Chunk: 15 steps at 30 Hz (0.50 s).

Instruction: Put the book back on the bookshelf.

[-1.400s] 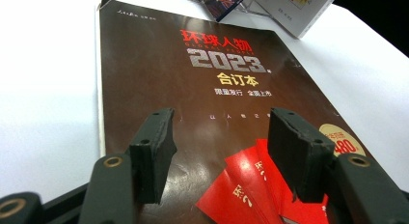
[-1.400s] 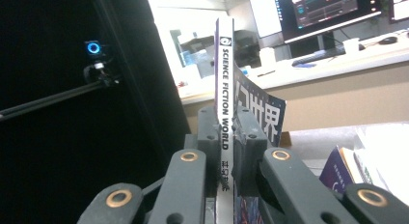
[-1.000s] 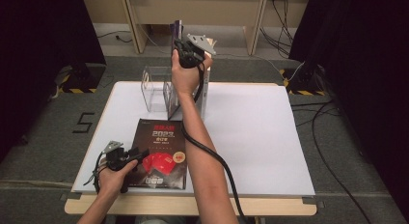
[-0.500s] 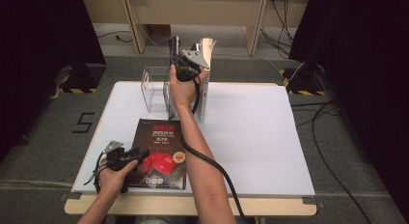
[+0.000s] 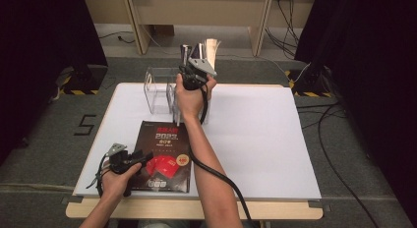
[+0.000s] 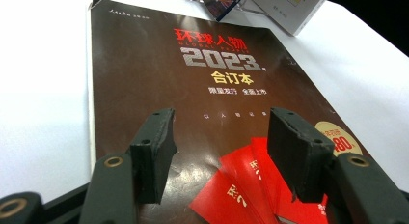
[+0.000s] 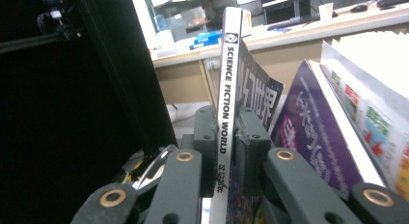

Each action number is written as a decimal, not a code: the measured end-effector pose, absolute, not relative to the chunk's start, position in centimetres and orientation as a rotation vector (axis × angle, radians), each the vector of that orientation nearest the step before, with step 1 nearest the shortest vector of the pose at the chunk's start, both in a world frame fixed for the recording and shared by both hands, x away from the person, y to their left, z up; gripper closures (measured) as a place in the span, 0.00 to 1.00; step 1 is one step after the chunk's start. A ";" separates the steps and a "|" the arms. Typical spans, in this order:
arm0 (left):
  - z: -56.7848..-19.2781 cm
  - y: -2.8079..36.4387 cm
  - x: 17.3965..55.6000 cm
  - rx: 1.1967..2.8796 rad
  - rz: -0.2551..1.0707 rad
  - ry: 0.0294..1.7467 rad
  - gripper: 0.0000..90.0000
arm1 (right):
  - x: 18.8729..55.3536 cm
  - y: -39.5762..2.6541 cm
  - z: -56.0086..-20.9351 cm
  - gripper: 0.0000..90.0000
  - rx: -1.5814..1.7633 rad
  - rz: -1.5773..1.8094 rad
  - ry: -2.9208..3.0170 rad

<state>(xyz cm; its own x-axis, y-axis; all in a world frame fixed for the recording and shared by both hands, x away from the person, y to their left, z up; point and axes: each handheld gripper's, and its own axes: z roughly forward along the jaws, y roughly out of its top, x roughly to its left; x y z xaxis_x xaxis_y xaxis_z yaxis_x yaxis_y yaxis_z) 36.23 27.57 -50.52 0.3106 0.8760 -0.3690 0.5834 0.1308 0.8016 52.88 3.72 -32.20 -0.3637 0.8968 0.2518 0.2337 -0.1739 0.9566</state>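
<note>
— When I looked over, the right gripper (image 7: pixel 226 122) had a slim magazine (image 7: pixel 227 89) by its spine, upright, above the clear rack (image 5: pixel 157 90) at the far edge of the table (image 5: pixel 255 134).

— Clamped on it, or letting go?

— The jaws had just been easing apart, with the spine between them. From where I stood both pads looked to be against it, so I'd call it gripped, only loosely. It seemed to be going down into the rack beside the other magazines (image 7: pixel 313 127) that leaned there.

— So some of the filing was done?

— I'd say so. Those magazines were already standing in the rack, and the slim one was nearly with them. I couldn't make out whether its bottom edge had reached the floor of the rack.

— And the other hand?

— The left gripper (image 6: pixel 219 137) sat low over the dark magazine (image 6: pixel 193 89), which lay flat on the near side of the table, cover up. The jaws stood apart with nothing between the pads, only the cover beneath them.

— Then that one was left to do.

— That was my reading: let go of the slim one once it sat, then lift the dark magazine, carry it across and stand it in the rack.
</note>
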 end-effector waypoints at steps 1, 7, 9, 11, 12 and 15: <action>-50.5 27.6 36.3 1.557 0.357 1.380 0.47 | 52.9 3.5 -32.1 0.89 1.308 1.570 1.564; -50.5 27.5 36.2 1.561 0.365 1.374 0.47 | 52.7 2.5 -31.6 0.86 1.361 1.535 1.631; -50.5 27.4 36.2 1.559 0.363 1.374 0.47 | 52.8 2.2 -31.5 0.85 1.368 1.524 1.651; -50.5 27.4 36.2 1.560 0.360 1.371 0.47 | 52.9 1.7 -31.3 0.84 1.389 1.525 1.659; -50.5 27.4 36.2 1.561 0.360 1.370 0.47 | 53.0 1.6 -31.2 0.84 1.399 1.516 1.666; -50.5 27.4 36.1 1.559 0.361 1.371 0.47 | 53.5 1.3 -30.8 0.84 1.413 1.490 1.688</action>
